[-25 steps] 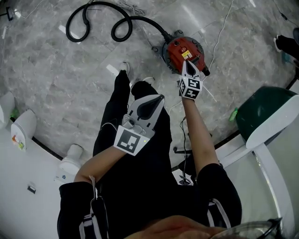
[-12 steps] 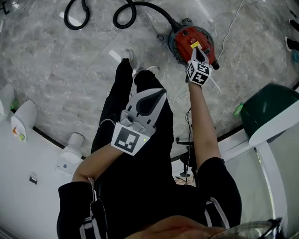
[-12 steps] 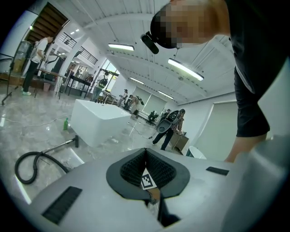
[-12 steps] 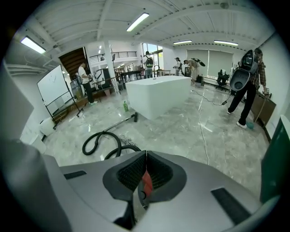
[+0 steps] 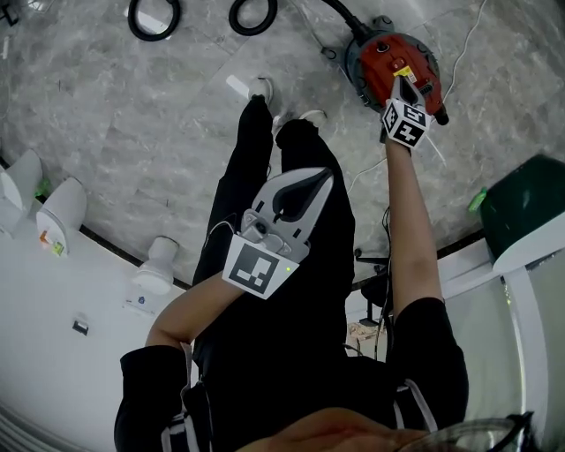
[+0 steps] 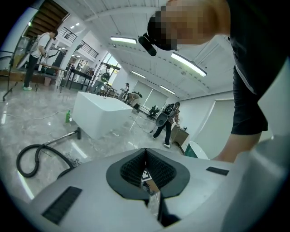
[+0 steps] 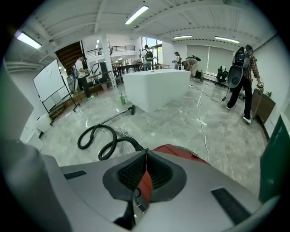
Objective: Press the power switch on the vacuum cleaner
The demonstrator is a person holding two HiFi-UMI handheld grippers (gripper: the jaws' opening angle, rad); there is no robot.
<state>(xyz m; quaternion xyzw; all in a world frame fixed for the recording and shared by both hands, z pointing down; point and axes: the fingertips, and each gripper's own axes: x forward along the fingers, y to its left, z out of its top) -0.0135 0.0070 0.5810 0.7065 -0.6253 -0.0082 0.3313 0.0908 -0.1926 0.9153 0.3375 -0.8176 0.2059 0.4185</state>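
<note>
The R gripper [image 5: 396, 82] is being held w/ jaws pressed together, nothing between them, its tip being pointed down at the top of the red vacuum cleaner [image 5: 387, 51], which is sitting on the marble floor [image 5: 132, 115] at far right, just beyond the person's shoes [image 5: 262, 87]. Whether the tip is touching the housing can't be told. The power switch is too small to be picked out, prob. near the yellow label [image 5: 404, 71]. For a clean press, the closed tip is best used as one blunt finger, driven straight down w/ no sideways push, since the canister prob. rolls. The L gripper [image 5: 325, 176] is being carried idle over the legs, jaws likewise clamped together & empty, well apart from the work. Room: free floor is lying left & far. The black hose [image 5: 250, 15] is being left coiled far left of the vac, a white cord [image 5: 459, 40] is trailing just right of it, & a green-white unit [image 5: 521, 212] is crowding the near right, so any pull-back is best made straight up.
</note>
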